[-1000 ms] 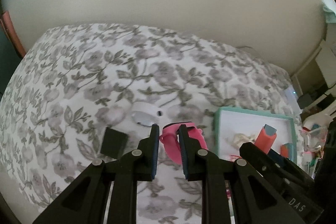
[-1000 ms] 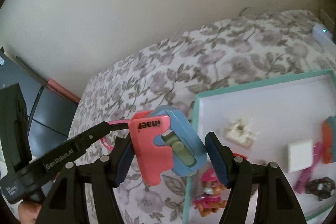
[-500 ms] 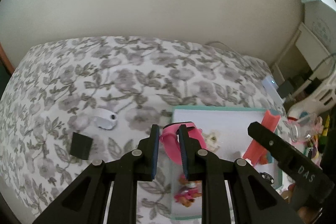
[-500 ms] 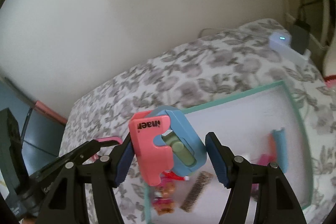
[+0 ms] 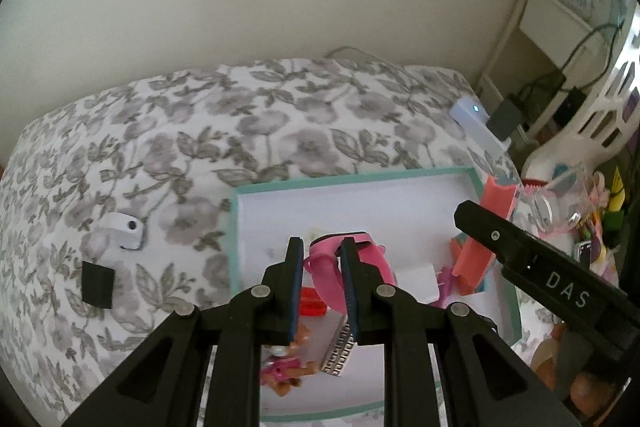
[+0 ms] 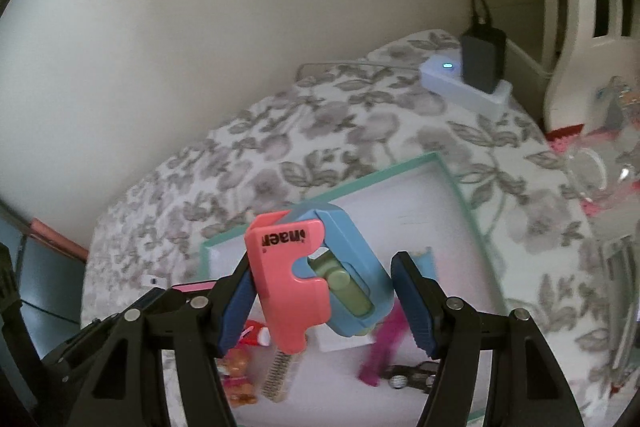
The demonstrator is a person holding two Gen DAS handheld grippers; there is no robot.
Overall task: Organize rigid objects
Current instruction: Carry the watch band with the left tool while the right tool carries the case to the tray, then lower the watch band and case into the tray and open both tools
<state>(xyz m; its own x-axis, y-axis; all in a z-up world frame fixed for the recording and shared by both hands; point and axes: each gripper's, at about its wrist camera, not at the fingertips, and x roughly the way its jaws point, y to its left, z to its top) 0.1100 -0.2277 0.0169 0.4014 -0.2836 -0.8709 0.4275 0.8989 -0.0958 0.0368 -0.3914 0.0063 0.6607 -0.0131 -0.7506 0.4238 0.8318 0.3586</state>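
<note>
Flowered bedding (image 5: 280, 131) lies under a teal-rimmed tray (image 5: 236, 247) of small toys. Over the tray, the left gripper (image 5: 320, 267) is clamped on a pink watch band (image 5: 332, 267), and the right gripper (image 6: 320, 291) is clamped on a pink and blue clip (image 6: 316, 279). At nine o'clock from the tray lie a white earbud case (image 5: 122, 229) and a black block (image 5: 97, 285).

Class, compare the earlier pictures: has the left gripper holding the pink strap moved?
Yes. The left gripper has moved right, from over the floral cloth to above the teal-rimmed white tray.
</note>
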